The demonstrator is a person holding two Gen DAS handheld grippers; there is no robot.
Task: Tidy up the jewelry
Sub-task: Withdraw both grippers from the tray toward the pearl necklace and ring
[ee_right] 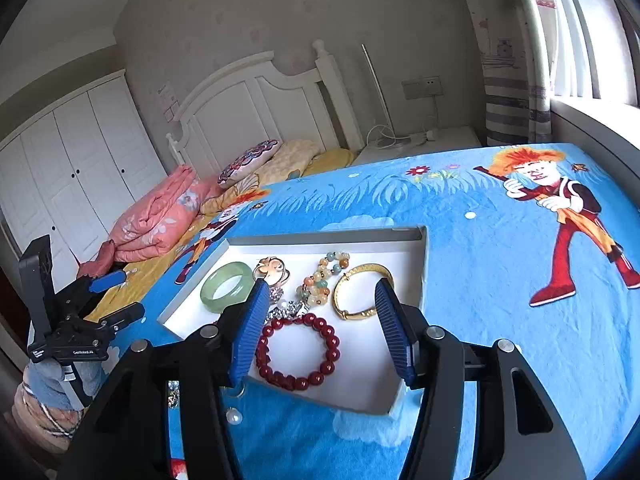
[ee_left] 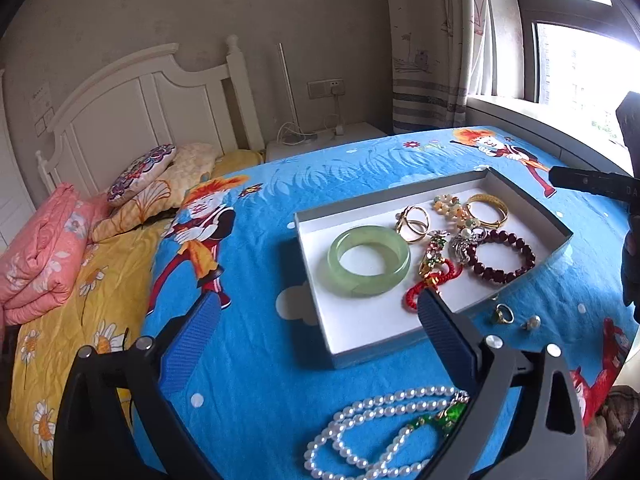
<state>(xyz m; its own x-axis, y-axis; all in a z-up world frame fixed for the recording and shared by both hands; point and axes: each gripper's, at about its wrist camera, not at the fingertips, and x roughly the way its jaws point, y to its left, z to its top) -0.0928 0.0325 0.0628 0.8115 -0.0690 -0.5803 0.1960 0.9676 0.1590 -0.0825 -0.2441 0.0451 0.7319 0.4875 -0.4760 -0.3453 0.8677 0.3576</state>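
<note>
The pearl necklace (ee_left: 384, 432) lies nearest, under the spread, empty left hand-held gripper (ee_left: 316, 308). The right hand-held gripper (ee_right: 320, 292) is spread and empty too. Lift the pearls gently into the tray (ee_left: 360, 344) at twelve o'clock.

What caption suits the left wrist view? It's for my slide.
Open left gripper over blue sheet; jade bangle in tray, pearl necklace outside.

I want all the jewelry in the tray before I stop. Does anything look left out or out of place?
Yes. A pearl necklace, a gold ring and a pearl earring lie on the blue sheet, outside the tray.
</note>
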